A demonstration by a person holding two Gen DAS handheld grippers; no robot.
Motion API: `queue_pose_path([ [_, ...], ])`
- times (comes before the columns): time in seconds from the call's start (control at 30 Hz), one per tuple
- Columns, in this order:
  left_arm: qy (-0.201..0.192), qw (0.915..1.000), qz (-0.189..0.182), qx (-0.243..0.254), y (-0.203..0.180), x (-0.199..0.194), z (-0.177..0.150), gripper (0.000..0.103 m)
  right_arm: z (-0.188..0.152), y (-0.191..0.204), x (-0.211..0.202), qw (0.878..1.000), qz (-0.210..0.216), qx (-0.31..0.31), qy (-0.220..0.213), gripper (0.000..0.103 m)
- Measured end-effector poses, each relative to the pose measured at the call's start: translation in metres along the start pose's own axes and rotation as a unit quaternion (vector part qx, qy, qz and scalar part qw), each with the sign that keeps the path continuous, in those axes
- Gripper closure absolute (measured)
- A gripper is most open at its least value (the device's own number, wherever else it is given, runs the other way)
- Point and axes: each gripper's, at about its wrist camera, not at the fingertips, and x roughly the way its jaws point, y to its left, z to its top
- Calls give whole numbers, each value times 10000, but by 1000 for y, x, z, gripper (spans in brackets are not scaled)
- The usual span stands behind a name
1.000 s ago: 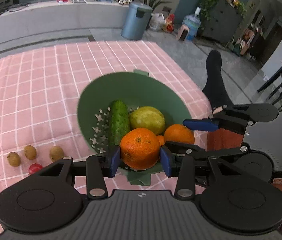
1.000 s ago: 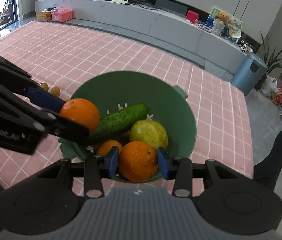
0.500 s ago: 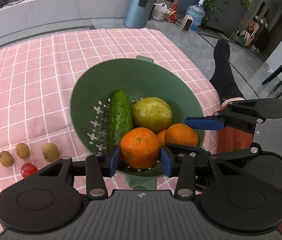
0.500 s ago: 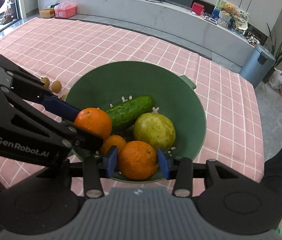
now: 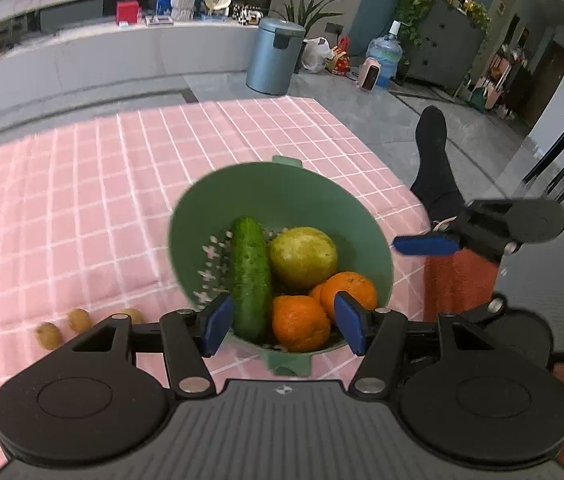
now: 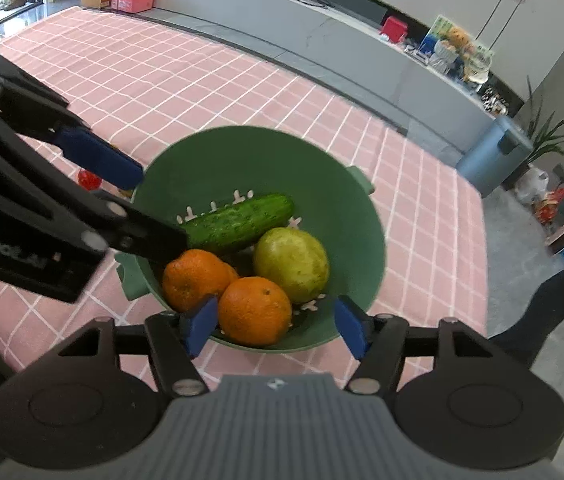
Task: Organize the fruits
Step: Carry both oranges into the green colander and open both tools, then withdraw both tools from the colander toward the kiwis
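Both grippers, left and right, just opened, holding nothing, oranges dropped in bowl. Small fruits lying left of bowl, nearer left gripper.

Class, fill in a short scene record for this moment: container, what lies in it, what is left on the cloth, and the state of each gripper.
container: green colander on pink checked tablecloth
contents: cucumber, green-yellow fruit, three oranges
outside: small brown fruits, red fruit
left gripper: open, jaws just opened, nothing gripped
right gripper: open, jaws just opened, orange released
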Motion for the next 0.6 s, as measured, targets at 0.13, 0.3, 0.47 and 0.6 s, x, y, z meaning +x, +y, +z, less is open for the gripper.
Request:
queue_pose_path([
  [0.13, -25, 9981, 486, 365, -3, -17, -4, 35, 4, 3, -18, 9998, -103, 81, -161, 33],
  [0.3, -234, 9974, 577, 360, 9, -44, -11, 35, 8, 15, -41, 9981, -169, 274, -527, 32],
  [0.47, -532, 9953, 779, 230, 27, -69, -20, 35, 7, 37, -58, 9922, -183, 636, -1060, 32],
  [0.6, -684, 9922, 1021, 203, 42, -85, -30, 35, 6, 61, -62, 9840, 43, 1015, -1466, 32],
])
